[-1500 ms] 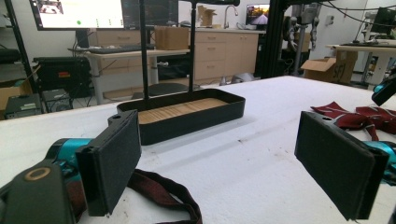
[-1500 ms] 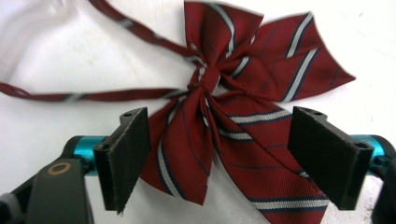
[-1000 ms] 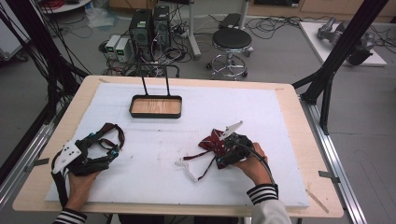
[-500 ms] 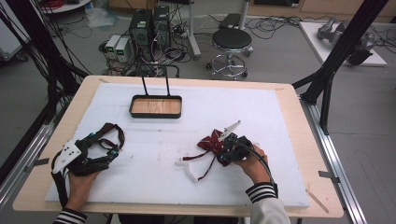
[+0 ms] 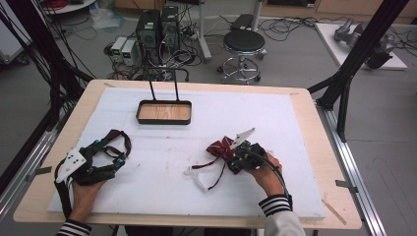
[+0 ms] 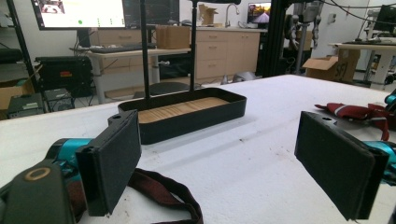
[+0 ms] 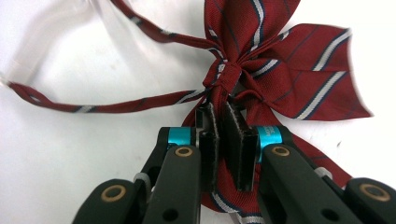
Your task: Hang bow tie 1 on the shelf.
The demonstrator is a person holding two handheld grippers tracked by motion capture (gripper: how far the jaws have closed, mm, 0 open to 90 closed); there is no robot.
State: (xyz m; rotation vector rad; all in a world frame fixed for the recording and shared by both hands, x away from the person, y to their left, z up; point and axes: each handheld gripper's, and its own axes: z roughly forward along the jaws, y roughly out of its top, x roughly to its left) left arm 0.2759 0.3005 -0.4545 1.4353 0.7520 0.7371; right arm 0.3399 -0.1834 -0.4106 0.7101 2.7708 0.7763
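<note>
- The right gripper [image 7: 219,135] is pinching the red striped bow tie [image 7: 280,70] just below its knot. Its jaws have just been closing, and now they are pressing together on the cloth.
- The bow tie [image 5: 220,148] is lying flat on the white sheet of the bench [image 5: 305,206], a bit right of the middle and nearer the front edge. Its thin strap [image 5: 209,169] is trailing off toward the front.
- The left gripper [image 5: 105,157] is resting near the left edge of the bench. Its jaws are standing wide apart and are holding nothing.
- A black tray [image 5: 164,112] with a wooden floor and a tall handle is sitting near the back edge, well apart from the bow tie. It is looking empty.
- The grab seems done. The lift and the carry, maybe to the tray, seem to be what is left.
</note>
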